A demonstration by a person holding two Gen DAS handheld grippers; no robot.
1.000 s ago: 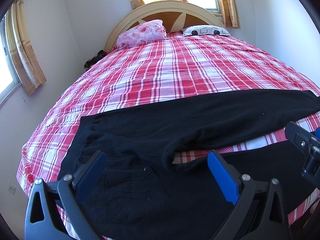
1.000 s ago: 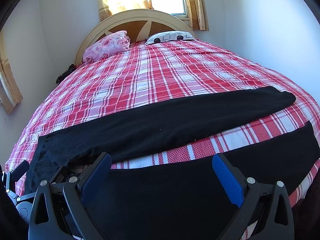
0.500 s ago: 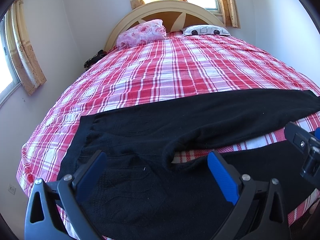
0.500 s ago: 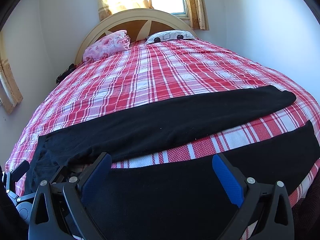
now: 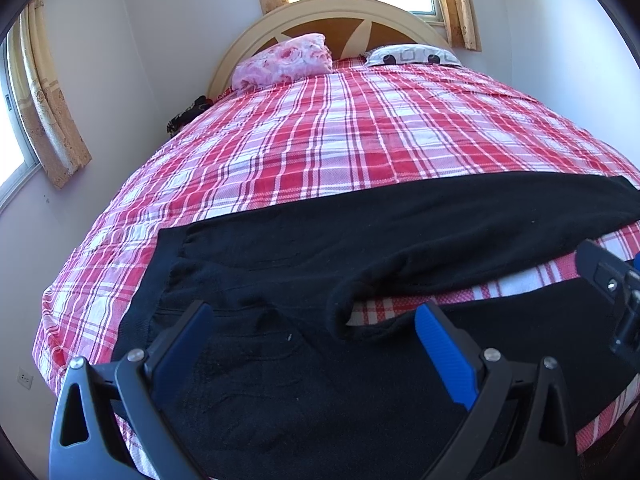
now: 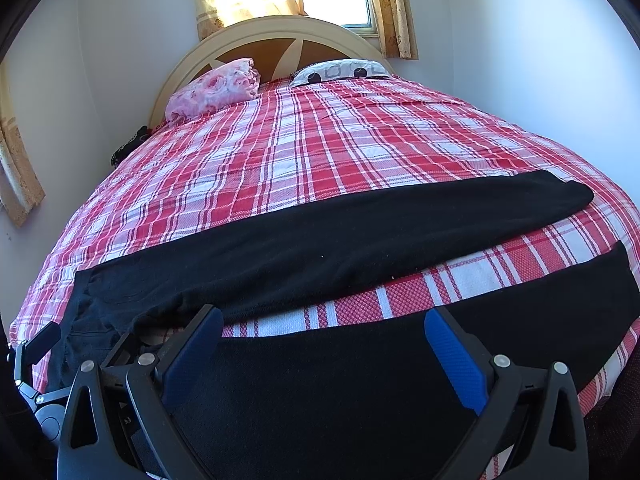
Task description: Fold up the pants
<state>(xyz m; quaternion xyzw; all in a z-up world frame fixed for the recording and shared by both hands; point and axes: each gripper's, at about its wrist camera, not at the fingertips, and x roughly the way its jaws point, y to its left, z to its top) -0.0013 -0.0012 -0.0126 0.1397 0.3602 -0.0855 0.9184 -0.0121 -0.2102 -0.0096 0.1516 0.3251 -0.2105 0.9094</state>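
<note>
Pants (image 5: 304,248) (image 6: 320,248), black, one pair, lie spread flat on the plaid bedspread (image 5: 340,128) (image 6: 320,144) at the end of the bed farthest from the headboard (image 5: 336,20) (image 6: 276,40). Long axis runs across the bed, parallel to the headboard: waistband (image 5: 138,304) toward the left edge, cuffs toward the right. Two legs, parted by a strip of bare bedspread; the far leg (image 6: 400,224) ends short of the right edge, the near leg (image 6: 360,380) lies along the foot edge. Two pillows rest against the headboard: one pink floral (image 5: 284,62) (image 6: 216,90), one white patterned (image 5: 412,55) (image 6: 340,70). Left gripper (image 5: 310,344), jaws spread wide, hovers over the seat and crotch, gripping nothing. Right gripper (image 6: 322,344), jaws equally wide, hovers over the near leg, gripping nothing; whether either gripper brushes the cloth below is unclear from these views.
</note>
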